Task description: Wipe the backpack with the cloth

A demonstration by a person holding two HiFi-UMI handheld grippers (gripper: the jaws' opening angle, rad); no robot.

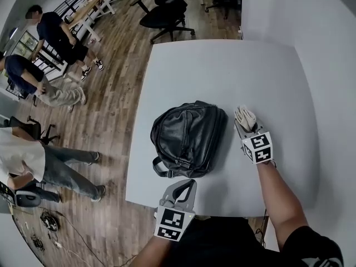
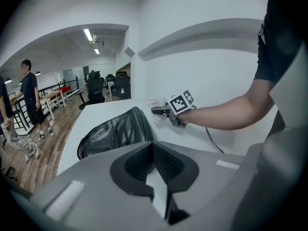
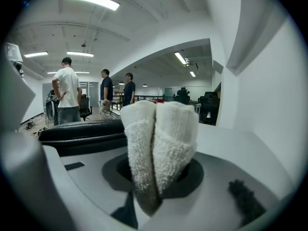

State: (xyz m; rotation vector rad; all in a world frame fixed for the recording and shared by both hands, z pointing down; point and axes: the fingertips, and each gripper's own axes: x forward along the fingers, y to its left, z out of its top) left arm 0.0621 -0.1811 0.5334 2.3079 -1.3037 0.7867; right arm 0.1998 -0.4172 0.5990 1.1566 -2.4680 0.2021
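A black leather backpack (image 1: 188,138) lies flat on the white table (image 1: 222,71). My right gripper (image 1: 246,125) is just right of the bag and is shut on a folded white cloth (image 1: 244,115). In the right gripper view the cloth (image 3: 161,138) fills the jaws, with the backpack (image 3: 82,131) low to the left. My left gripper (image 1: 189,183) sits at the table's front edge just below the bag, shut with nothing in it. The left gripper view shows the backpack (image 2: 115,131) ahead and the cloth (image 2: 156,102) in the right gripper (image 2: 162,111) beyond it.
A white wall (image 1: 334,65) runs close along the table's right side. A black office chair (image 1: 167,10) stands beyond the far edge. Several people (image 1: 55,32) sit or stand on the wooden floor to the left.
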